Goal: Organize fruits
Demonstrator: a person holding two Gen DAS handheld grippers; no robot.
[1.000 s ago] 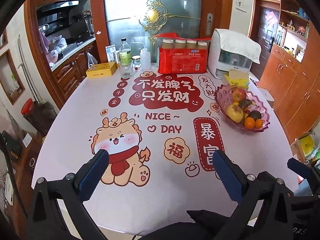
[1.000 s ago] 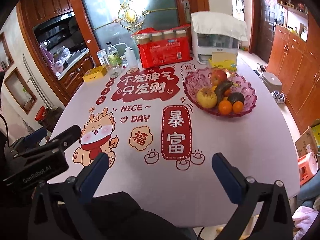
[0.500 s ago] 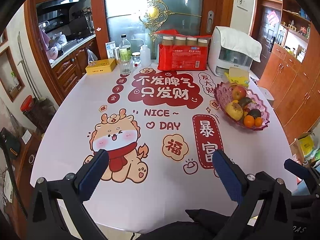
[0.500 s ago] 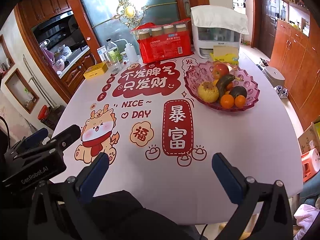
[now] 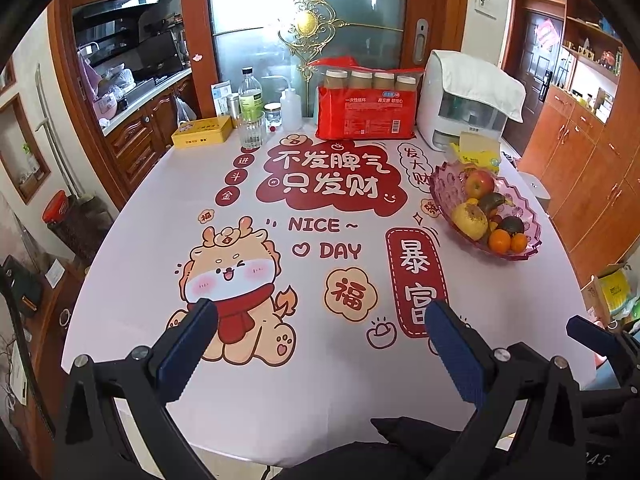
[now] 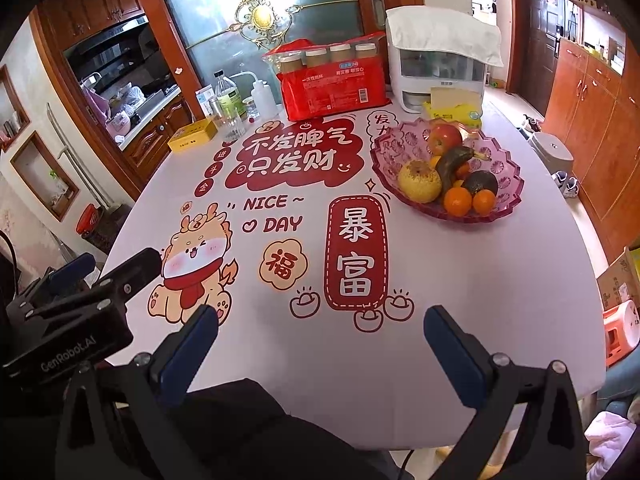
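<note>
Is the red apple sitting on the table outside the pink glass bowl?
No, the red apple sits inside the pink glass bowl, at its far side behind the yellow pear and two small oranges.

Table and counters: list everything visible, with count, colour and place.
Fruit bowl: one, pink glass, table's right side.
Apple: one, red, bowl's far side.
Pear: one, yellow, bowl's left.
Oranges: two in front, orange.
Avocado: one, dark, behind oranges.
Paper cup pack: one, red, far edge.
Dispenser: one, white, cloth-covered, far right.
Tissue pack: one, yellow, behind bowl.
Tin: one, yellow, far left.
Bottles: several, clear, beside tin.
Tablecloth: one, white, red print.
Left tongs: open, near edge.
Right tongs: open, near edge.
</note>
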